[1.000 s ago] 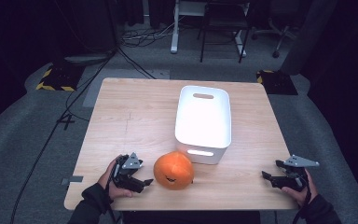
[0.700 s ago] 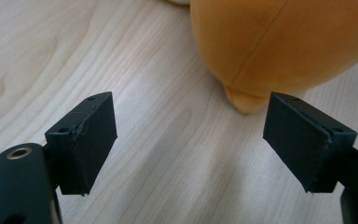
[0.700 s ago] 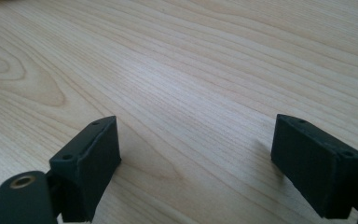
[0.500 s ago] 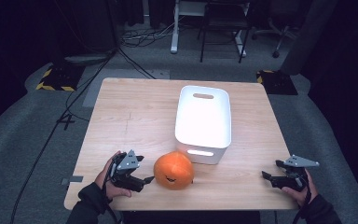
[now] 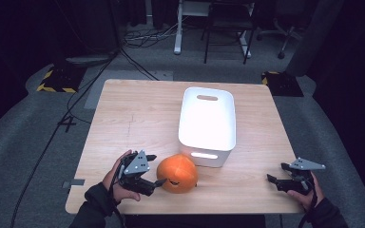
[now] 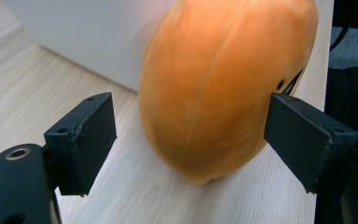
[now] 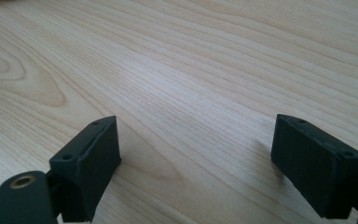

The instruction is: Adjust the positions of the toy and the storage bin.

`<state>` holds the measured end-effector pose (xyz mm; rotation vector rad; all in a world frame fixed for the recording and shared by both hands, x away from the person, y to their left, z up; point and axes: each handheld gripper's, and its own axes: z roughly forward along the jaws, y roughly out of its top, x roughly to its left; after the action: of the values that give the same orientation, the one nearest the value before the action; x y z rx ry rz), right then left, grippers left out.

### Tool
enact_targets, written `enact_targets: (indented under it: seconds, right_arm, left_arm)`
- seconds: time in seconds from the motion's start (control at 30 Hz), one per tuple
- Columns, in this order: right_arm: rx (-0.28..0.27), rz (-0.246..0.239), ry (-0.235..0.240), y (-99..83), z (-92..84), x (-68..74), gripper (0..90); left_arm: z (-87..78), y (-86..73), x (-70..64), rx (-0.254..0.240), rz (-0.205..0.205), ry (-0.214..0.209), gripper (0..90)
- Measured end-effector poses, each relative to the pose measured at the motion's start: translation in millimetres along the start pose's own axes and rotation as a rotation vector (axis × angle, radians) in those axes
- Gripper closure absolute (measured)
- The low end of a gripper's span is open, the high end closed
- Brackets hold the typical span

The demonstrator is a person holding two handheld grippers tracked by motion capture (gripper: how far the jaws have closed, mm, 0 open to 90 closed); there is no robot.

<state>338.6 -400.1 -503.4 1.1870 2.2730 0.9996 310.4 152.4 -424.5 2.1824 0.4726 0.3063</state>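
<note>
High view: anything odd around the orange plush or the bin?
The white bin lies upside down on the table, bottom facing up. The orange plush rests against its near end. Nothing spilled or damaged.

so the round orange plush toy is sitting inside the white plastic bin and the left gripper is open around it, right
Not quite. The round orange plush toy is not inside the white plastic bin; it sits on the wooden table, just in front of the bin's near wall. The high view shows this. The rest holds: the left gripper is open, a jaw on each side of the toy.
</note>
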Motion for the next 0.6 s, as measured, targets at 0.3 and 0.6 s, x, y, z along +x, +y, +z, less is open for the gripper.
enact_targets:
  seconds: [0.3,0.6]
  right_arm:
    - [-0.001,0.0,0.0,-0.1,0.0,0.0,15.4]
    - [0.0,0.001,0.001,-0.1,-0.1,0.1,15.4]
  left_arm:
    - [12.3,12.2,7.3,-0.013,-0.005,-0.073,15.5]
    - [30.8,20.2,10.6,-0.017,-0.007,-0.157,10.8]
